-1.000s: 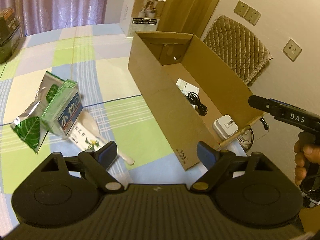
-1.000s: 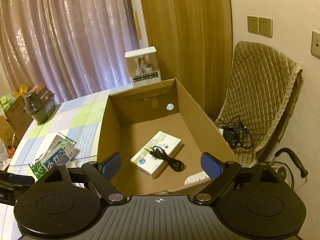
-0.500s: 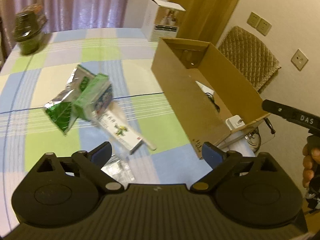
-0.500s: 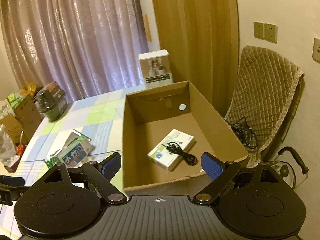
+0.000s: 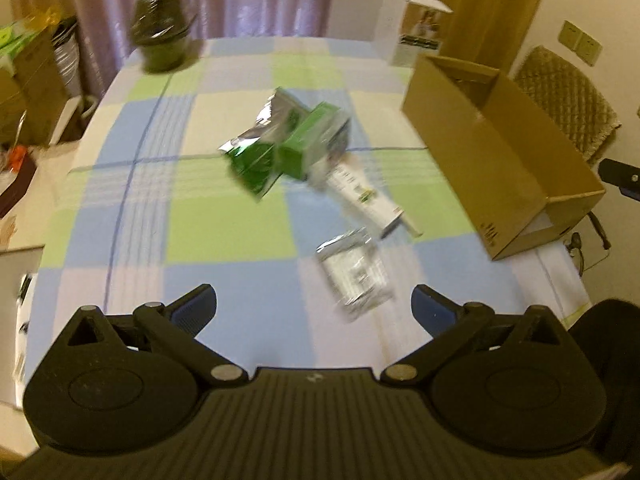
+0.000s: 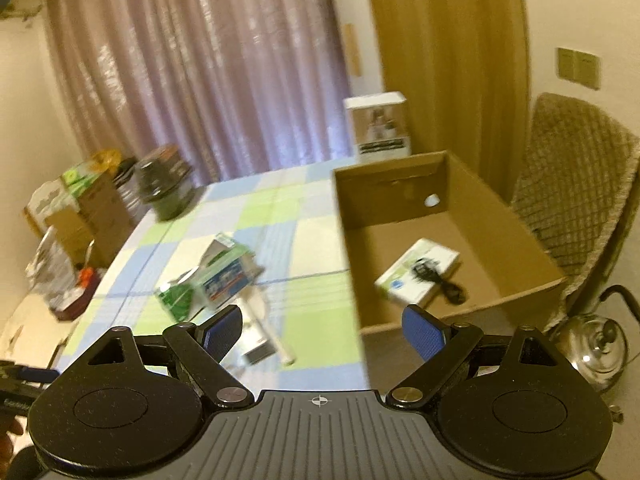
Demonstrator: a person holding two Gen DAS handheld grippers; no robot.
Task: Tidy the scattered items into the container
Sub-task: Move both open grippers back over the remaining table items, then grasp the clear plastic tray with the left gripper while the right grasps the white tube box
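A cardboard box stands open at the table's right edge; in the right wrist view it holds a white carton and a black cable. Scattered on the checked cloth are a green foil pouch, a green box, a white tube box and a clear sachet. My left gripper is open and empty, above the near table edge. My right gripper is open and empty, near the box's front left corner.
A dark wrapped pot and a white product carton stand at the table's far end. A quilted chair and a kettle are right of the box. Boxes and clutter lie left of the table.
Both grippers have pulled back and swung left, away from the box. The scattered items now show nearer the middle of both views. Nothing was picked up.
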